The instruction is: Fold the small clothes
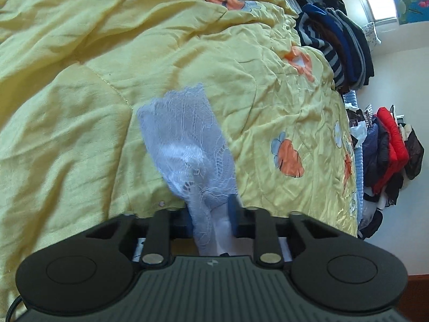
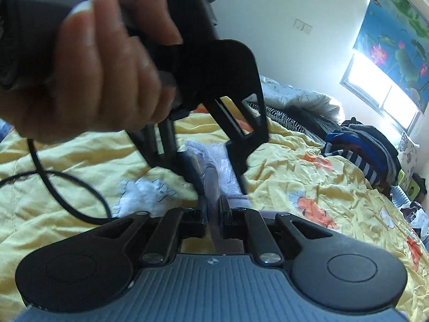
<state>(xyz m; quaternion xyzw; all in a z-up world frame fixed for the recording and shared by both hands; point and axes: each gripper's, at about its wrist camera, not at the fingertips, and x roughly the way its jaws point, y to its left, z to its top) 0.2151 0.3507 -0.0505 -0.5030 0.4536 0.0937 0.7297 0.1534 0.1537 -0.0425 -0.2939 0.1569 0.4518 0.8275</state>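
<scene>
Lace, a small pale blue-white garment [image 1: 187, 147], hangs over the wrinkled yellow flowered quilt [image 1: 80, 80], clamped in the left gripper [image 1: 211, 214]; the right gripper [image 2: 213, 212], jaws nearly together, also pinches it, beside the person's hand [image 2: 93, 61]

A wrinkled yellow quilt [image 1: 107, 53] with orange flowers covers the bed, a stack of folded dark and striped clothes [image 1: 335, 45] sits at its far edge, and a lotus-print blind [image 2: 396, 32] hangs over the bright window [image 2: 375, 88].
</scene>
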